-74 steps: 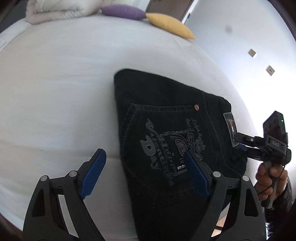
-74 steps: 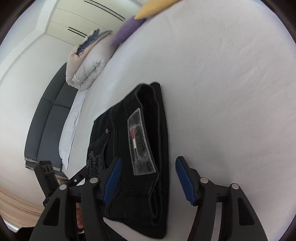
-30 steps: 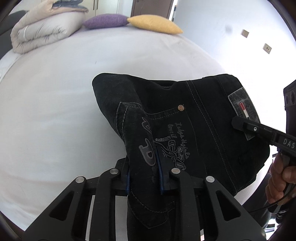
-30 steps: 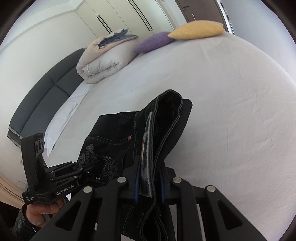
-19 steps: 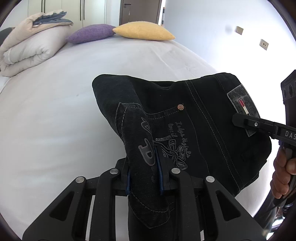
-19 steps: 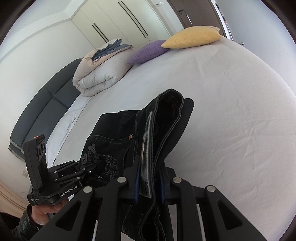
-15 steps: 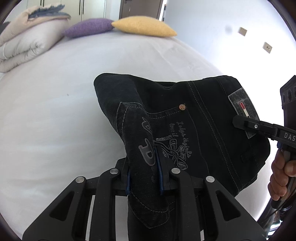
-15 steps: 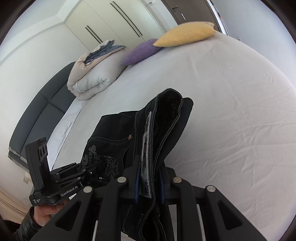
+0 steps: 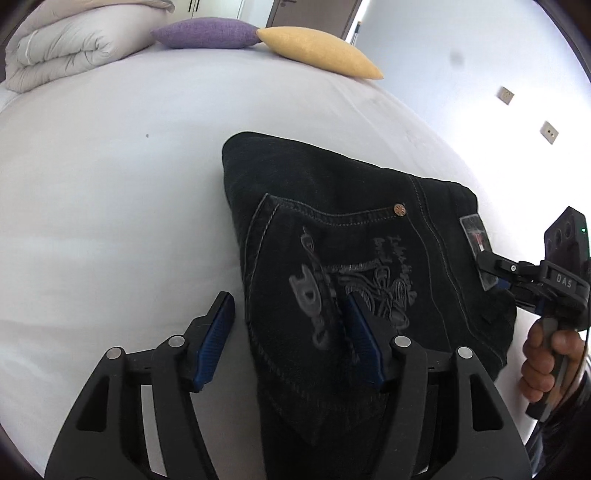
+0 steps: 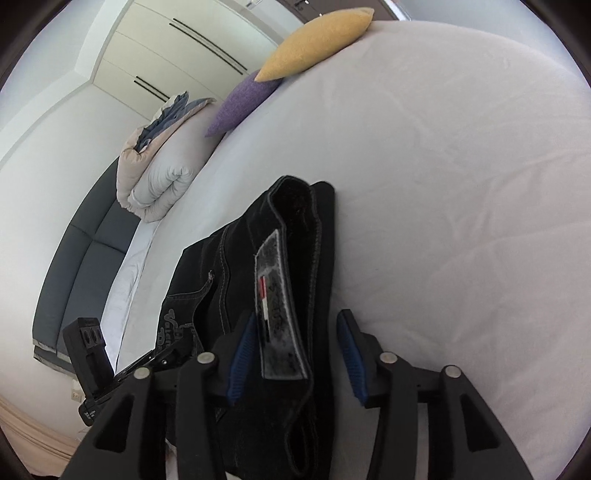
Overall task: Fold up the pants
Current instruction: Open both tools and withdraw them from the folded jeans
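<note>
The folded black jeans (image 9: 332, 192) lie flat on the white bed (image 9: 110, 184), back pocket print facing up. My left gripper (image 9: 286, 314) straddles their near left edge; its jaws are opening and the blue pads stand clear of the denim. My right gripper (image 10: 295, 328) straddles the waistband end with the grey patch (image 10: 277, 295); its jaws are opening too, and the pads do not press on the cloth. The right gripper (image 9: 495, 273) also shows in the left wrist view at the jeans' right edge, held by a hand (image 9: 543, 354). The jeans (image 10: 295, 210) run away from the right gripper.
A yellow pillow (image 9: 321, 51), a purple pillow (image 9: 207, 33) and a folded duvet (image 9: 66, 44) sit at the bed's far end. A dark sofa (image 10: 74, 266) runs along the bed's left side. A white wall with sockets (image 9: 506, 96) stands to the right.
Both grippers were shut on the lifted, bunched jeans. They have come down, the jeans now lie flat on the bed, and both pairs of jaws have opened off the cloth.
</note>
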{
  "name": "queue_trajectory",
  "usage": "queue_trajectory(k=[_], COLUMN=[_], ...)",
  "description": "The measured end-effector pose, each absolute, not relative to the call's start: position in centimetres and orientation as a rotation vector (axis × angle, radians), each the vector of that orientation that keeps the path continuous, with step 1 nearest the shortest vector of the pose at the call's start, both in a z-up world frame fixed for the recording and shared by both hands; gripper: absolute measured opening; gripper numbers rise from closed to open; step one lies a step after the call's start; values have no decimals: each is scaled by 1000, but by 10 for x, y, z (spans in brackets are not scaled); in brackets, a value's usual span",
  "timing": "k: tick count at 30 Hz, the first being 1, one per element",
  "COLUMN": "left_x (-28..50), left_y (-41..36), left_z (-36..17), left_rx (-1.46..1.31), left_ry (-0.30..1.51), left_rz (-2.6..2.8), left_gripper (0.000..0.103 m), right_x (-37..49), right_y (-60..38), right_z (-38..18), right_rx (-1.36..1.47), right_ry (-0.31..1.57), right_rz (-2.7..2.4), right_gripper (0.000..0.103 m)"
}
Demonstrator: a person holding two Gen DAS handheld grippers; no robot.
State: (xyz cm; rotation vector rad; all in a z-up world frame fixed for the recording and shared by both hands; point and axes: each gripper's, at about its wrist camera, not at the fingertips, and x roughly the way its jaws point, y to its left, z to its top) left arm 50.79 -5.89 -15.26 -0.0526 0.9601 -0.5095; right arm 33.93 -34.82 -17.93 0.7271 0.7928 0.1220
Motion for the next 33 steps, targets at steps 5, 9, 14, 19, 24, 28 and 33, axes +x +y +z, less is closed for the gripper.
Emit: queue_trajectory(k=[5, 9, 14, 19, 24, 28, 33], left_x=[468, 415, 331, 245, 190, 161, 150], left_y=[-43, -38, -32, -30, -18, -9, -10], left_z=[-126, -83, -20, 39, 84, 108, 116], left_rx=[-36, -15, 85, 184, 216, 170, 138], left_ry=[879, 742, 446, 176, 64, 52, 143], left_rz=[-486, -450, -327, -226, -208, -225, -261], left_gripper=[61, 79, 102, 103, 103, 103, 103], right_x=[294, 246, 187, 127, 87, 60, 39], right_y=[-349, -335, -311, -290, -272, -258, -233], right_z=[-159, -135, -90, -36, 16, 52, 80], right_rx=[703, 633, 528, 415, 265, 194, 93], right_ry=[743, 664, 514, 290, 137, 44, 39], right_rz=[32, -31, -145, -279, -357, -357, -333], right_gripper=[53, 62, 82, 103, 103, 103, 103])
